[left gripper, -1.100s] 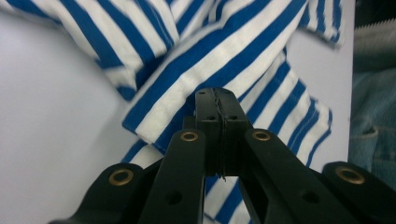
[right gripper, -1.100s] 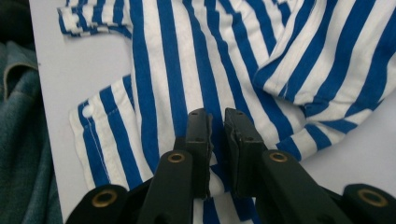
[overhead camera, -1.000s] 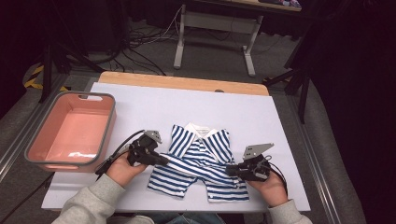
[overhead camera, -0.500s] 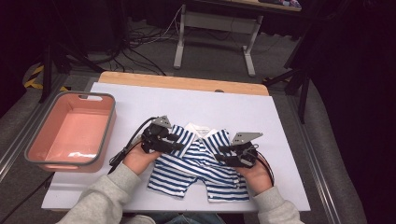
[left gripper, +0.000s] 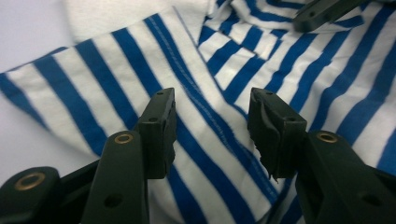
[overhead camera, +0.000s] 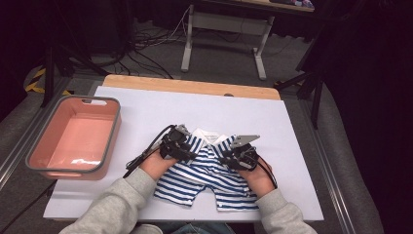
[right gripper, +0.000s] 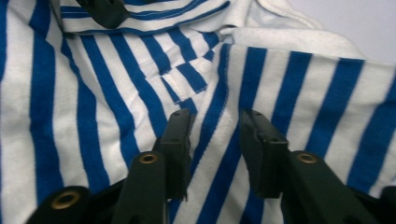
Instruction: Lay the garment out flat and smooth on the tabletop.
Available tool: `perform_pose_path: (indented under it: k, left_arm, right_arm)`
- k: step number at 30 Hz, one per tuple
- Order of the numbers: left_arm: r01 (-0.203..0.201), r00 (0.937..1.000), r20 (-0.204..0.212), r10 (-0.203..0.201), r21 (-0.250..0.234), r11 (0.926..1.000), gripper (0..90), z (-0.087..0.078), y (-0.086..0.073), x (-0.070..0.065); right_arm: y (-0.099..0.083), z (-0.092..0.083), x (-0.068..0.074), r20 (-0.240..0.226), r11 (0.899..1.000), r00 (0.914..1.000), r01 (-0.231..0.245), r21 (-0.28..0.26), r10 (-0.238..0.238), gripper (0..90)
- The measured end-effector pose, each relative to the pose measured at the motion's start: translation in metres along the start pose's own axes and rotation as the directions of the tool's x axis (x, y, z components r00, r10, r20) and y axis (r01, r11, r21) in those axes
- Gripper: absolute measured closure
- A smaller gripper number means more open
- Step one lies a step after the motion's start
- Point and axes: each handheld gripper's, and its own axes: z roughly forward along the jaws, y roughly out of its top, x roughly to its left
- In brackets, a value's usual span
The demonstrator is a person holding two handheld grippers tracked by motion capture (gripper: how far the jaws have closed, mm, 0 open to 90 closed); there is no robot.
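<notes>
Desk [overhead camera: 302, 126] w/ white top, wood strip [overhead camera: 195, 87] along far edge, metal rails at sides. Grey carpet floor [overhead camera: 146, 58] beyond, black cables [overhead camera: 146, 46] trailing over it. White frame w/ 2 legs [overhead camera: 221, 36] behind. Black stand legs [overhead camera: 311, 73] at right. Bg dark, light falls mainly on desk.

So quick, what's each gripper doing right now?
Left gripper: open above the striped shirt, gripping nothing.
Right gripper: open above it too, gripping nothing.

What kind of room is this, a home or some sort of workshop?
Probably a lab or recording studio, not a home: a white-covered table stands against dark surroundings, loose cables lie on the carpeted floor, and bare metal stand legs rise behind it.
</notes>
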Motion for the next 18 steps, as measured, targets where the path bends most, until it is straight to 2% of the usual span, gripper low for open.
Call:
perform_pose_path:
  k: [1, 5, 6, 7, 8, 9, 11, 12, 13, 14, 15, 16, 17, 18]
  left_arm:
    - [-0.015, 0.9998, -0.01, 0.015, 0.016, 0.9998, 56.6, 0.001, 0.002, -0.003]
    - [-0.029, 0.9969, -0.073, 0.032, 0.039, 0.9988, 76.3, 0.002, 0.003, -0.006]
    - [-0.029, 0.9969, -0.073, 0.032, 0.039, 0.9988, 82.2, 0.002, 0.003, -0.006]
    - [-0.022, 0.997, -0.073, 0.025, 0.044, 0.9988, 82.2, 0.001, 0.003, -0.005]
    - [-0.003, 0.9981, -0.062, 0.006, 0.042, 0.9991, 88.0, 0.001, 0.003, -0.003]
    - [0.011, 0.9986, -0.053, -0.008, 0.049, 0.9988, 89.0, -0.001, 0.003, -0.002]
    - [0.011, 0.9981, -0.06, -0.008, 0.05, 0.9987, 89.7, -0.003, 0.003, -0.001]
    - [0.014, 0.9959, -0.089, -0.012, 0.027, 0.9995, 89.6, -0.012, 0.003, -0.001]
    - [0.014, 0.9959, -0.089, -0.012, 0.027, 0.9995, 89.6, -0.012, 0.003, -0.001]
    - [0.024, 0.9941, -0.106, -0.023, 0.005, 0.9997, 89.6, -0.019, 0.002, 0.0]
    - [0.034, 0.9926, -0.115, -0.036, -0.02, 0.9992, 89.4, -0.027, 0.001, 0.002]
    - [0.048, 0.9913, -0.121, -0.053, -0.046, 0.9978, 89.3, -0.036, -0.001, 0.004]
    - [0.069, 0.9871, -0.139, -0.08, -0.081, 0.9943, 89.3, -0.05, -0.006, 0.009]
    - [0.069, 0.9871, -0.139, -0.08, -0.081, 0.9943, 89.2, -0.05, -0.006, 0.009]
  right_arm:
    - [0.001, 0.002, 0.004, 0.015, 1.0, 0.9996, 0.023, 0.007, -0.023, 70.5]
    - [0.003, 0.003, 0.005, 0.027, 1.0, 0.9996, 0.011, 0.01, -0.011, 83.2]
    - [0.003, 0.003, 0.004, 0.028, 1.0, 0.9996, 0.005, 0.01, -0.006, 85.0]
    - [0.003, 0.003, 0.004, 0.028, 1.0, 0.9996, 0.005, 0.01, -0.006, 85.0]
    - [0.003, 0.002, 0.003, 0.027, 1.0, 0.9996, -0.001, 0.006, 0.001, 87.1]
    - [0.003, 0.002, 0.004, 0.027, 1.0, 0.9996, -0.004, 0.003, 0.004, 87.4]
    - [0.002, -0.002, 0.003, 0.014, 1.0, 0.9997, -0.02, -0.02, 0.02, 87.5]
    - [0.002, -0.007, 0.003, 0.007, 0.999, 0.9996, -0.029, -0.045, 0.029, 87.5]
    - [0.002, -0.007, 0.003, 0.007, 0.999, 0.9996, -0.029, -0.045, 0.029, 87.5]
    - [0.002, -0.013, 0.002, 0.003, 0.997, 0.9992, -0.039, -0.07, 0.039, 87.5]
    - [0.0, -0.027, -0.001, -0.001, 0.99, 0.9984, -0.055, -0.127, 0.056, 87.4]
    - [-0.002, -0.035, -0.003, 0.003, 0.986, 0.9978, -0.065, -0.153, 0.066, 87.4]
    - [-0.004, -0.043, -0.005, 0.012, 0.981, 0.9968, -0.076, -0.177, 0.079, 87.3]
    - [-0.008, -0.051, -0.008, 0.021, 0.976, 0.9953, -0.088, -0.201, 0.095, 87.3]
